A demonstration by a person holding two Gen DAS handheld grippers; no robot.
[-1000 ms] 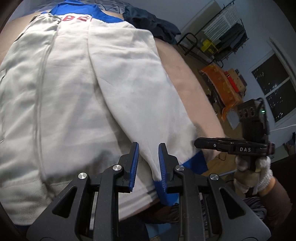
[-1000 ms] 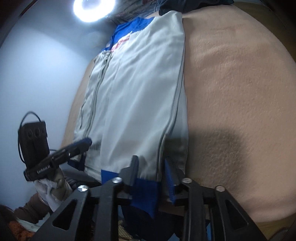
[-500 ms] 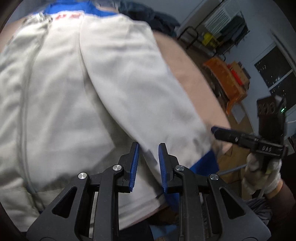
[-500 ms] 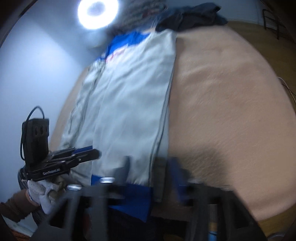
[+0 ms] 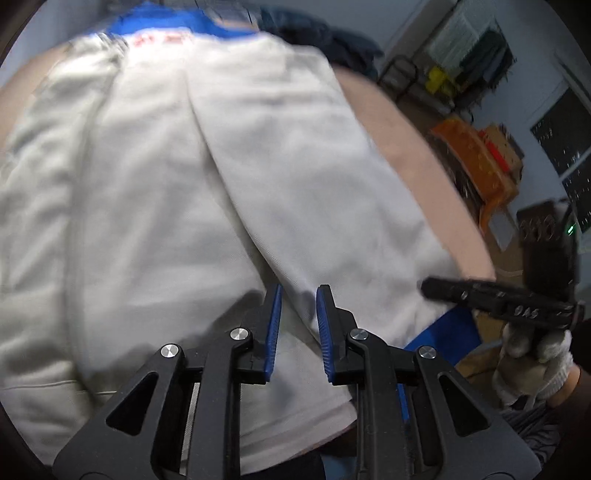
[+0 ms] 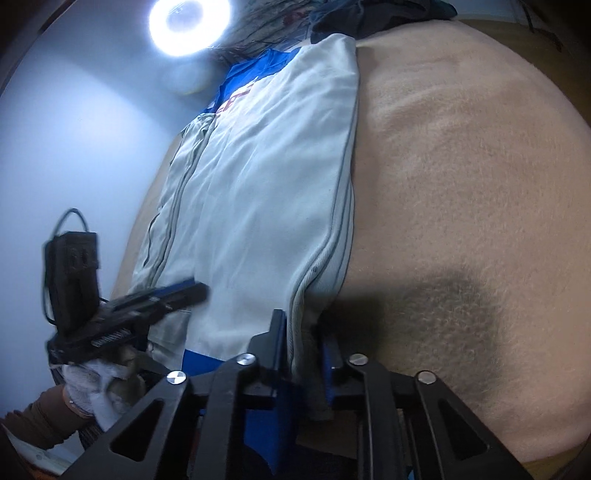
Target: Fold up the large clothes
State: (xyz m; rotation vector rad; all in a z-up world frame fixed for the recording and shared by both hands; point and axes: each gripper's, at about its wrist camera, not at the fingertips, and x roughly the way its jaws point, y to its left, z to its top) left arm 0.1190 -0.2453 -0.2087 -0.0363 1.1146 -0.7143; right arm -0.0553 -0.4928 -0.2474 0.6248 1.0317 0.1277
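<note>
both tools (image 5: pixel 298 328) (image 6: pixel 302 347) clamp hem of white jacket (image 5: pixel 155 206), blue trim, flat on bed (image 6: pixel 461 166).

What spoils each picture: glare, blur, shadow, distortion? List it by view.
Left wrist view: motion blur smears the white garment and the red lettering near its blue collar; fisheye bends the room's edges. Right wrist view: sharper, but the ring light flares at the top, and a dark shadow falls on the beige blanket beside the right gripper.
</note>
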